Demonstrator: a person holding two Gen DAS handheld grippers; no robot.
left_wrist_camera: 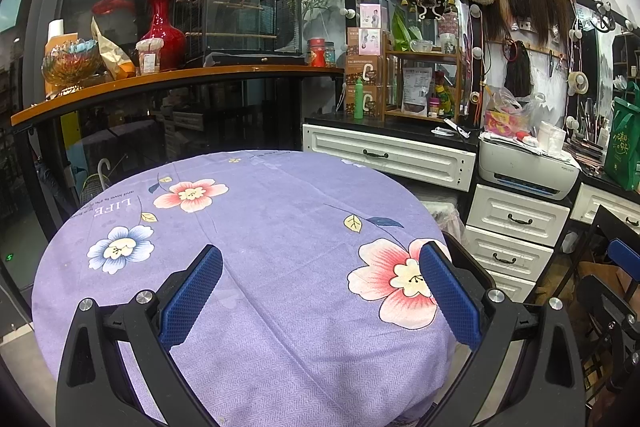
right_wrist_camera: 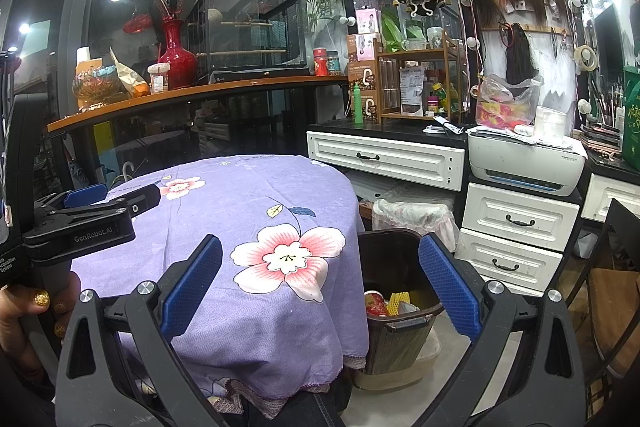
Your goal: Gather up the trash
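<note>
A round table under a purple flowered cloth [left_wrist_camera: 276, 227] fills the left wrist view, and no loose item shows on it. My left gripper [left_wrist_camera: 320, 251] hovers open over the cloth, its blue pads wide apart and empty. In the right wrist view, my right gripper [right_wrist_camera: 322, 241] is also open and empty, straddling the table's right edge [right_wrist_camera: 352, 211] and a dark brown bin [right_wrist_camera: 394, 255] on the floor. Inside the bin lie a red can [right_wrist_camera: 375, 303], yellow foam netting [right_wrist_camera: 400, 299] and paper. The left gripper [right_wrist_camera: 132, 191], held by a hand [right_wrist_camera: 24, 311], appears at the left.
White drawer cabinets [right_wrist_camera: 516, 219] and a printer [right_wrist_camera: 524, 163] stand to the right. A white-lined bin [right_wrist_camera: 412, 213] sits behind the brown one. A dark chair [right_wrist_camera: 608, 287] is at the far right. A curved wooden shelf [left_wrist_camera: 168, 79] holds a red vase [left_wrist_camera: 164, 31] and a glass cage.
</note>
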